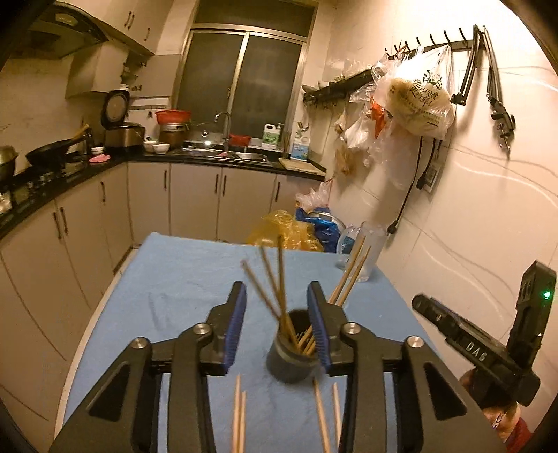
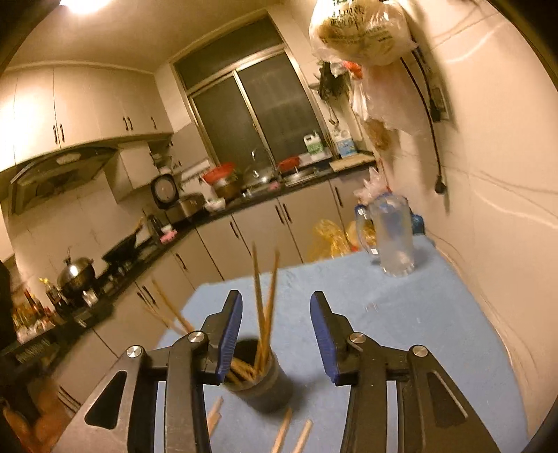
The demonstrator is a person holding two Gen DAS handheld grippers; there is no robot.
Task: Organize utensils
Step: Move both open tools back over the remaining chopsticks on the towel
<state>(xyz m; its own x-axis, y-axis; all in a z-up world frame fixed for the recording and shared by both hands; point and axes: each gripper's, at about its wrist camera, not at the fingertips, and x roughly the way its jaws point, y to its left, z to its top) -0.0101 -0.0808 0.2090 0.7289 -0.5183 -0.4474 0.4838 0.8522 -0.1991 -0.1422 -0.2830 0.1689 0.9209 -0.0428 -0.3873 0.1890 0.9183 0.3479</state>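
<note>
A clear plastic jug [image 2: 392, 237] stands on the blue cloth [image 2: 401, 331]; bagged buns [image 1: 420, 104] hang from wall hooks.

Right gripper [image 2: 276, 313] jaws apart, empty. Dark holder [image 2: 265, 383] with chopsticks [image 2: 261, 313] near left finger. Loose chopsticks [image 2: 291, 434] near, on blue cloth [image 2: 401, 331]. Clear pitcher [image 2: 392, 237] far right.

- I see a dark sliding window [image 1: 240, 83] at the far end of the kitchen, above the sink [image 1: 226, 153].
- A black countertop [image 1: 62, 174] runs in an L along the left and far walls, over pale cabinet doors [image 1: 195, 198].
- A range hood [image 1: 66, 31] hangs at upper left, under wall cabinets [image 2: 69, 115].
- The white tiled wall [image 1: 488, 209] on the right carries a hook rail [image 1: 446, 41].
- A ceiling light [image 2: 83, 5] glows warm overhead.
</note>
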